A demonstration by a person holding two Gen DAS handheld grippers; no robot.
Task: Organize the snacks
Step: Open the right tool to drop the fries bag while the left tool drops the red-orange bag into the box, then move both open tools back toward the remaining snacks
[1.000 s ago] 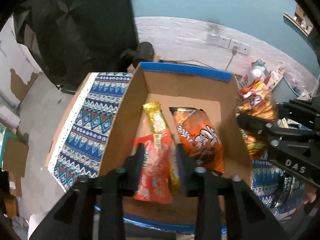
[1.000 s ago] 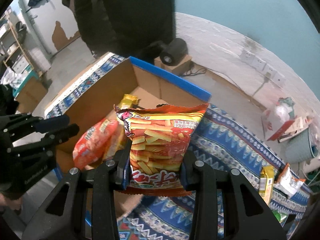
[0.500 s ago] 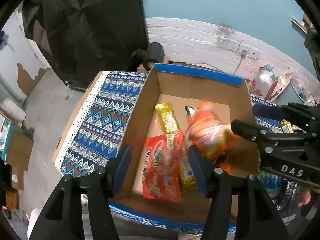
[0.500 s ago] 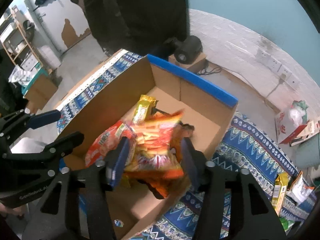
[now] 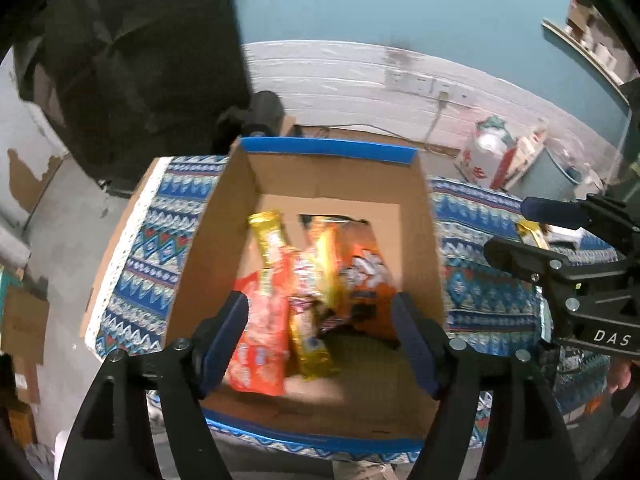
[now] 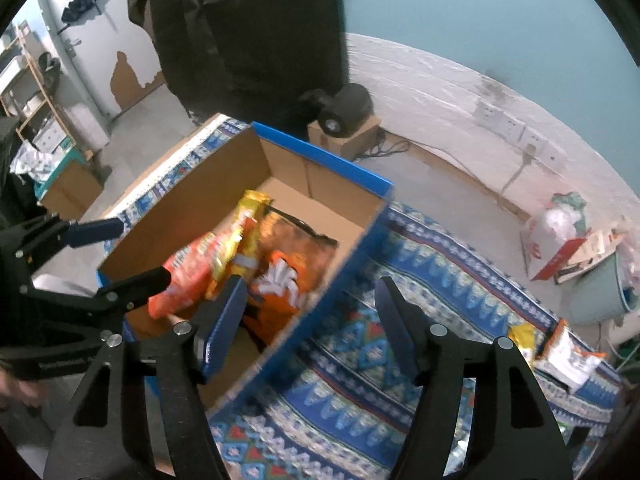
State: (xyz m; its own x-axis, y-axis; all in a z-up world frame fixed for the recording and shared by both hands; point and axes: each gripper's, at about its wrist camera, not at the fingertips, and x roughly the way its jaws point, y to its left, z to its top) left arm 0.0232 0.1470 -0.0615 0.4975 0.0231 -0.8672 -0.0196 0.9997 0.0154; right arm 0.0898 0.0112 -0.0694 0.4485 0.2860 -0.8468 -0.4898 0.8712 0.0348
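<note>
Both tools gape wide and empty: the left tool [image 5: 320,336] hangs above the box [image 5: 328,152] of packets, while the right tool [image 6: 310,320] is nearer the loose snacks [image 6: 560,352] lying rightward on the patterned worktop [image 6: 400,260].

Dim, even indoor light; fisheye-bent edges, snacks [image 5: 316,280] perhaps motion-blurred.

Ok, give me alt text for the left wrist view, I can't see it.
An open left hand-held gripper hangs above a cardboard box holding several snack bags, on a blue patterned cloth. The right hand-held gripper, also open, shows at the right edge.
</note>
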